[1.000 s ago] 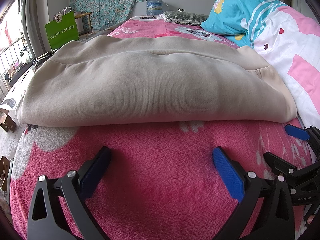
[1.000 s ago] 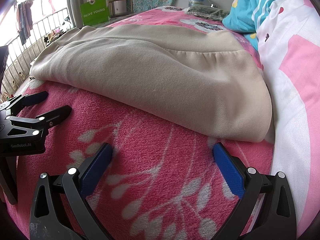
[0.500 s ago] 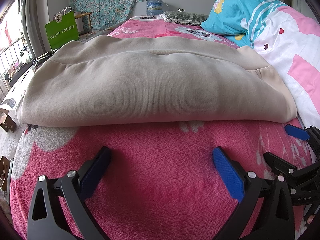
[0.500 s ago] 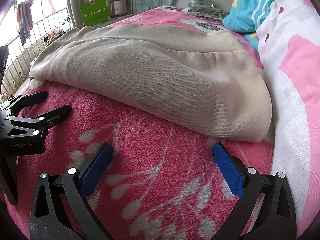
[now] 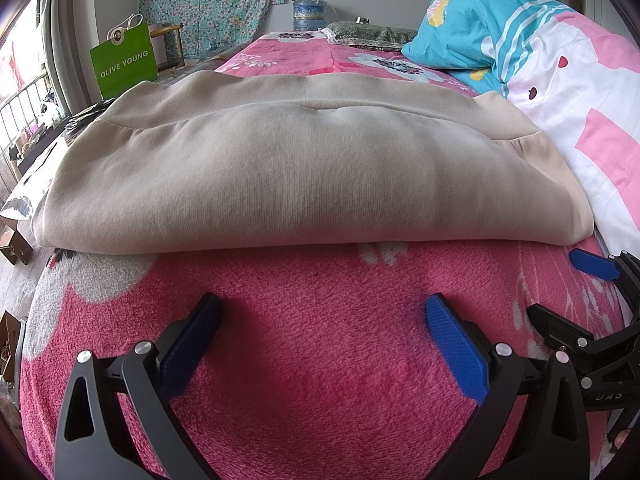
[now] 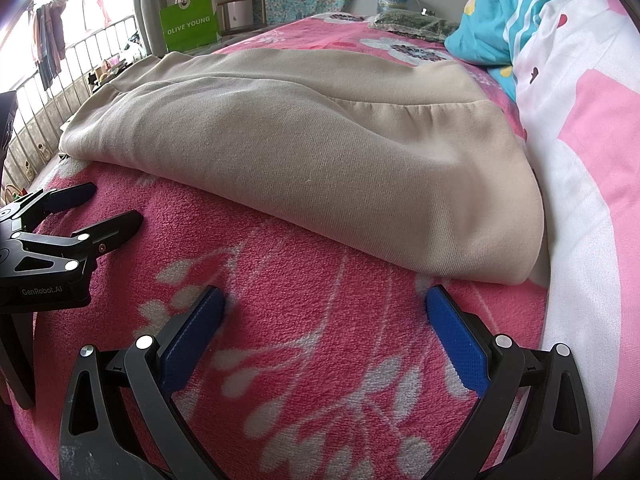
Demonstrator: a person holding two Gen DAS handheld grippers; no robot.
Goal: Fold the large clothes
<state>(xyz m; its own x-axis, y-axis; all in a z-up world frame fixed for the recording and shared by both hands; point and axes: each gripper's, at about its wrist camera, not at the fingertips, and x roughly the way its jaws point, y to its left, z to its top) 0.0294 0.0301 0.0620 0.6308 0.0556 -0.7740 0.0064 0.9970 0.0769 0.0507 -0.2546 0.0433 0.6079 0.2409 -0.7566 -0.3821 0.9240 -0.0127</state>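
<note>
Here the big beige garment point(image 5: 304, 172) lies folded flat on the pink flowery blanket point(image 5: 320, 360) of the bed, with its right end touching the pink and white quilt point(image 6: 580, 184). The left gripper point(image 5: 323, 340) and the right gripper point(image 6: 325, 336) both sit low on the blanket just in front of it. Their blue fingers point(image 5: 456, 348) are wide apart and hold nothing.

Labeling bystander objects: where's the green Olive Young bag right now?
The green paper shopping bag stands at far left in both wrist views, off the bed beyond the folded beige garment, beside a wooden stool.
</note>
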